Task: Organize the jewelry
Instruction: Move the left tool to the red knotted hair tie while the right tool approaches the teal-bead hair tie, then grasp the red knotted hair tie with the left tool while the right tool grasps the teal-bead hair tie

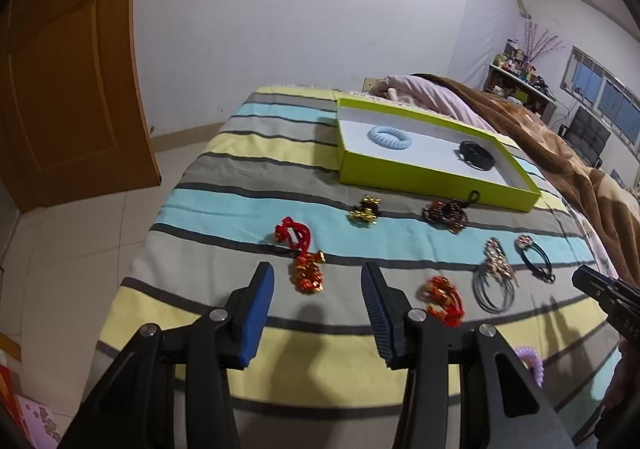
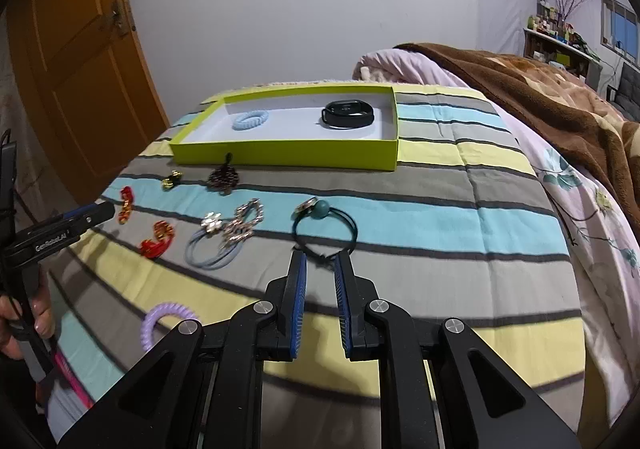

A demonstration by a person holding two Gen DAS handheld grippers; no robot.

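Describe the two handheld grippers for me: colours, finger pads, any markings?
Both are matte black plastic with angular linkage arms and round silver pivot pins. The left gripper and right gripper each carry blue ribbed finger pads. Seen from the right wrist camera, the left one's side bears white "GenRobot.AI" lettering. No cables or sleeves are visible.

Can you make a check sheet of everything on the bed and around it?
Surface: striped bedspread, wrinkled.
Job's things: green box holds a blue coil tie and a black band; red, gold and beaded pieces and hair ties lie loose in front.
Clutter: purple coil tie near the edge.
Grippers: left gripper open, empty; right gripper fingers narrowly apart, holding nothing, near the dark hair tie.
Cables: nothing seen.
Surroundings: brown blanket, wooden door.
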